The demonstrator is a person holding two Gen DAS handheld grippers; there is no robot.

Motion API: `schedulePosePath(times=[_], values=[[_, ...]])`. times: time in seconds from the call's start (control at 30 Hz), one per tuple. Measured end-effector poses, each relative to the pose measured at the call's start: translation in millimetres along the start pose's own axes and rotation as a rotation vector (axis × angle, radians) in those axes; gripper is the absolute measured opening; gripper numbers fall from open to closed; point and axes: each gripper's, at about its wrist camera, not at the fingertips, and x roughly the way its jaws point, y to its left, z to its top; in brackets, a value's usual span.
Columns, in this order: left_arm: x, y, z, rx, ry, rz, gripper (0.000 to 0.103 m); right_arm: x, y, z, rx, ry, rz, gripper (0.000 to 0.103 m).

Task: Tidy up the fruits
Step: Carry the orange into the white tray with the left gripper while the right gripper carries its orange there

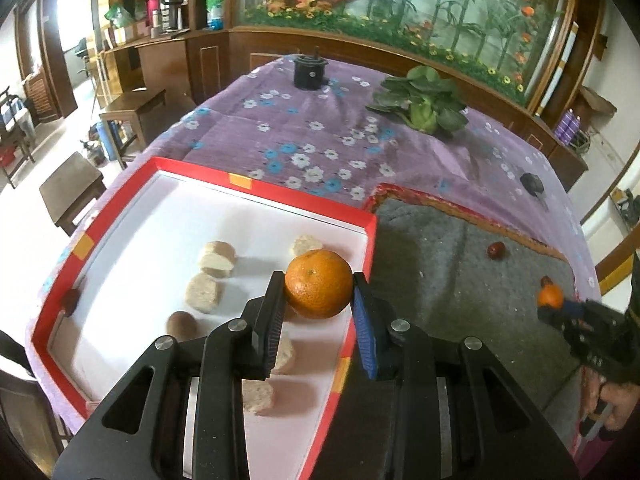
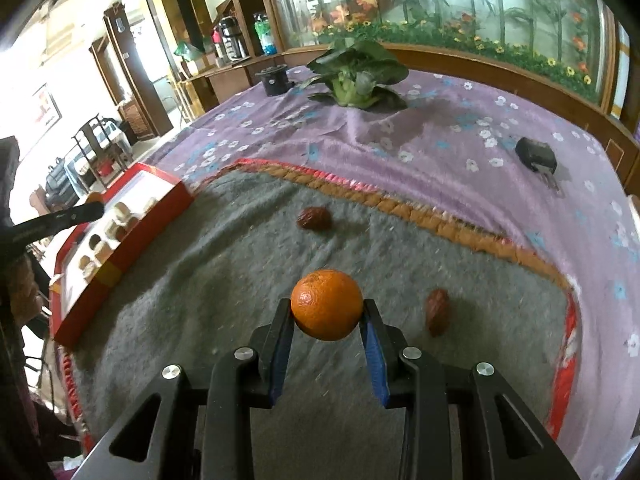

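Red tray: left end of the worktop, white floor; holds pale cut pieces, a brown fruit and a dark red one against its left wall.
Left tongs: closed on an orange, held above the tray's right half; not yet set down.
Grey mat: just right of the tray; two red dates still lie on it, far date and near date.
Right tongs: clamped on a second orange, above the mat, well right of the tray.
Progress: judged midway; both oranges airborne, two dates left.
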Motion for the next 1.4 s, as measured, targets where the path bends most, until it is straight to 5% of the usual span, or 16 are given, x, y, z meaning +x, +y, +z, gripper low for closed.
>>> schedulePosePath(times=[0.7,1.4], values=[[-13,12,-18,-0.017,0.001,0.018,0.032,20,109,-11,-0.159,0.047,0.146,0.033],[-18,28,-26,-0.036,-0.010,0.004,0.032,-5,67,-30,-0.068,0.056,0.090,0.033]])
